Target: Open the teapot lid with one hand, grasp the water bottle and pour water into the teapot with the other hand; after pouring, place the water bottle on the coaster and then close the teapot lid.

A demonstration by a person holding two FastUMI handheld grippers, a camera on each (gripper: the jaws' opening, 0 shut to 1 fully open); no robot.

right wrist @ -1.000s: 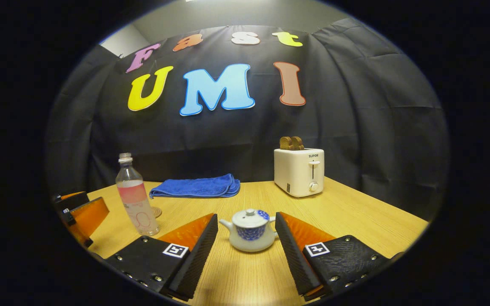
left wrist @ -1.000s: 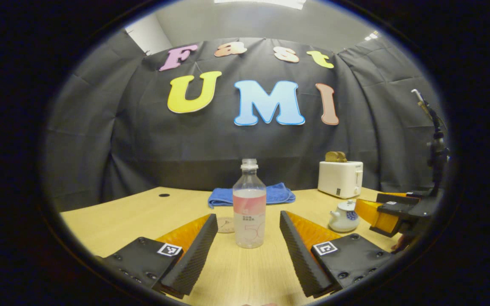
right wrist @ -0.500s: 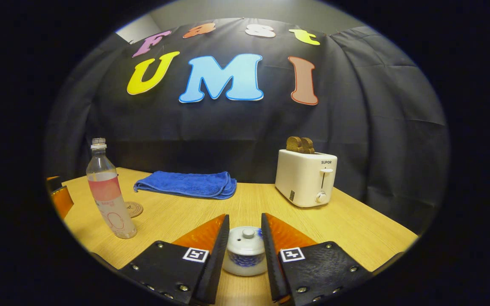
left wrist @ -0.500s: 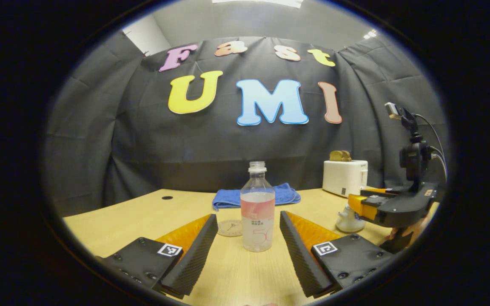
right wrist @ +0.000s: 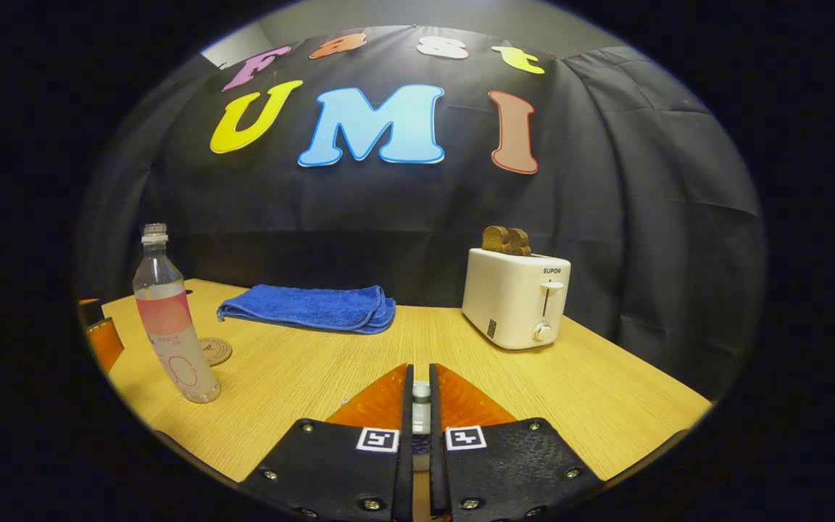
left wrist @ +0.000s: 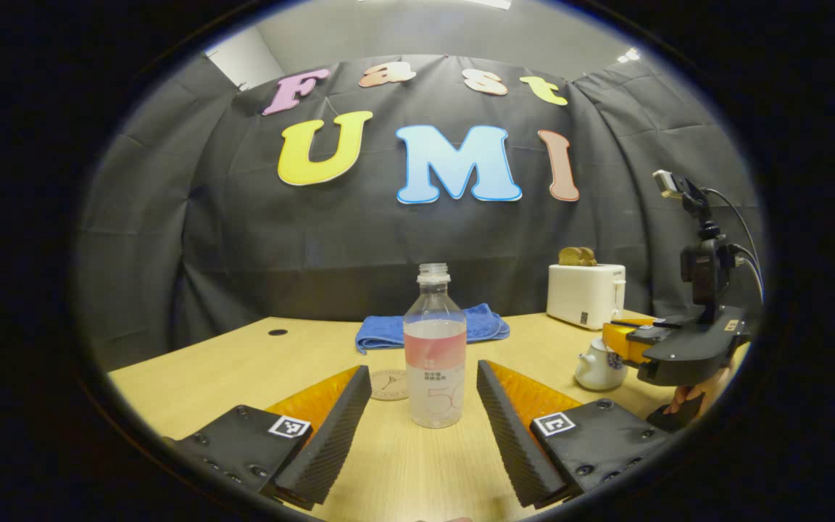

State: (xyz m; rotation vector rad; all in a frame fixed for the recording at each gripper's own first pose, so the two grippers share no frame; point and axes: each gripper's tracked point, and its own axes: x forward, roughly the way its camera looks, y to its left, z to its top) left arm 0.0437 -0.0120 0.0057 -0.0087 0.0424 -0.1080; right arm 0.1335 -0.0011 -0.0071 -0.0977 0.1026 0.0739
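Observation:
A clear uncapped water bottle (left wrist: 434, 348) with a pink label stands upright on the table, just ahead of my left gripper (left wrist: 423, 371), which is open with a finger on either side, apart from it. A round coaster (left wrist: 388, 384) lies just behind the bottle to its left. My right gripper (right wrist: 420, 370) is shut on the knob of the teapot lid (right wrist: 421, 392); the pot beneath is hidden by its fingers. In the left gripper view the white-and-blue teapot (left wrist: 595, 370) sits at the right under the right gripper (left wrist: 678, 351). The bottle (right wrist: 171, 326) and coaster (right wrist: 214, 351) stand far left.
A folded blue towel (right wrist: 309, 307) lies at the back of the wooden table (right wrist: 606, 391). A white toaster (right wrist: 517, 297) with bread in it stands at the back right. A hand (left wrist: 693, 395) holds the right gripper. A small dark hole (left wrist: 277, 332) marks the table's far left.
The right gripper came down over the teapot and its fingers went from wide open to shut on the lid knob. The left gripper stayed open in front of the bottle, shifting only slightly.

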